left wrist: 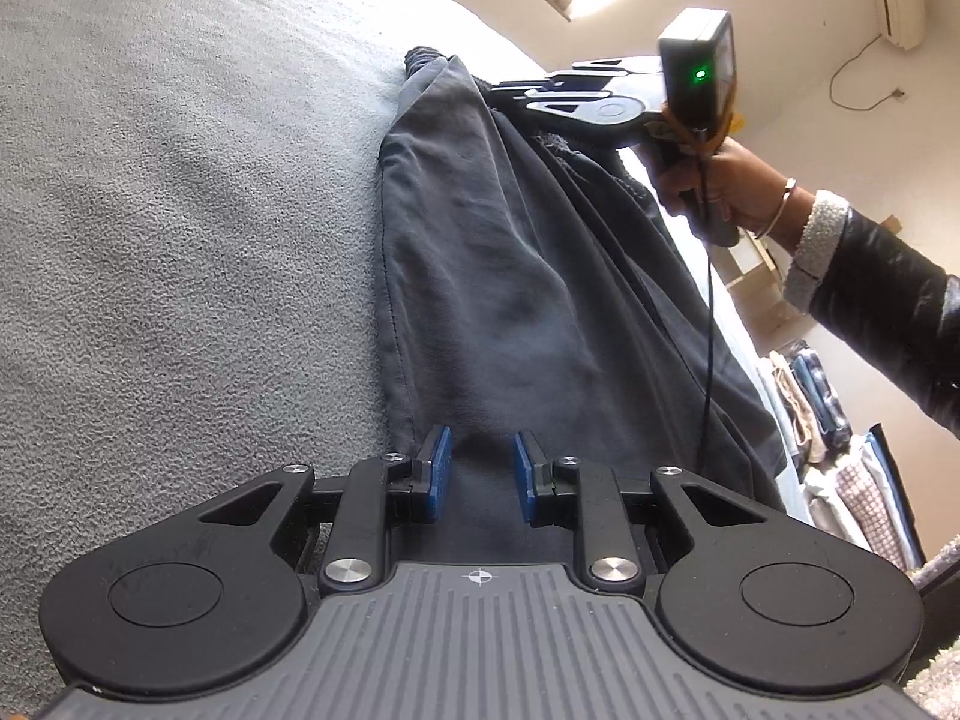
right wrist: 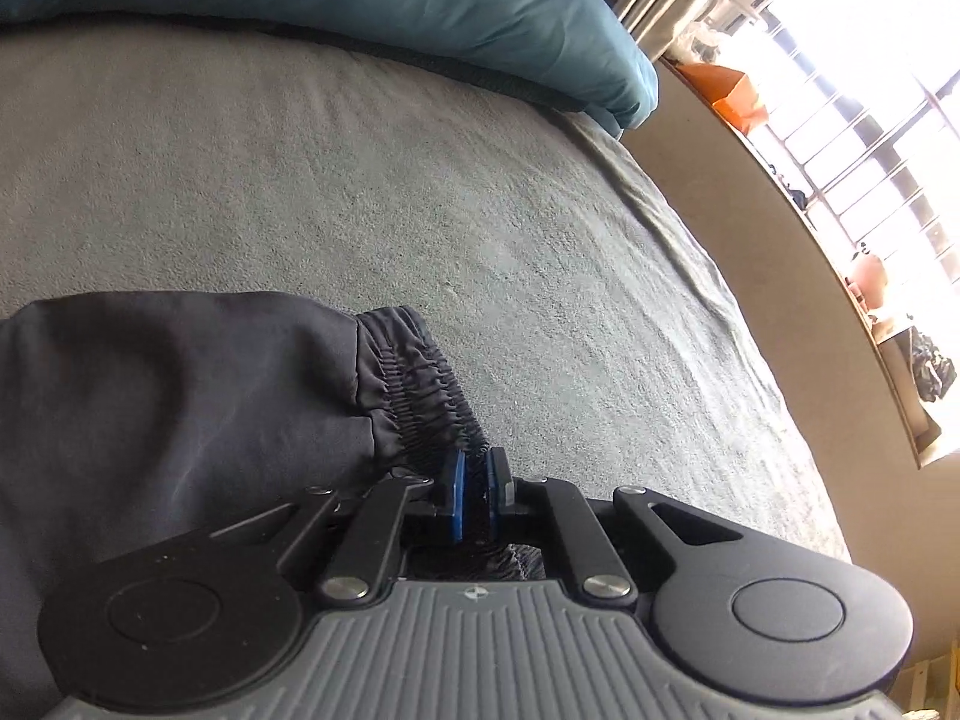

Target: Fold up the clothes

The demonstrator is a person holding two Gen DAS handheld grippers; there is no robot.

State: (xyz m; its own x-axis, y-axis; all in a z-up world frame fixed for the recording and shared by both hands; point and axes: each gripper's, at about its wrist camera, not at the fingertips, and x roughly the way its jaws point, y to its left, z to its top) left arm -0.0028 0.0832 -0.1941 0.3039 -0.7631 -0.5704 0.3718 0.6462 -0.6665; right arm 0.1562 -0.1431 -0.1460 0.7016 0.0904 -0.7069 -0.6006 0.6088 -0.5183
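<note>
Only R view: right claw pinching trousers' waistband.

right tongs tips: hidden behind trousers | trousers' lower end: cut off

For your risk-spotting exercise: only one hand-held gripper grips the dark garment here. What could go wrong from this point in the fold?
1. The right hand-held gripper pinches only the elastic waistband; it may slip out.
2. The left hand-held gripper is open over the dark grey garment, so that end is loose and could drag or bunch.
3. The garment already shows creases, which a fold could set in.
</note>
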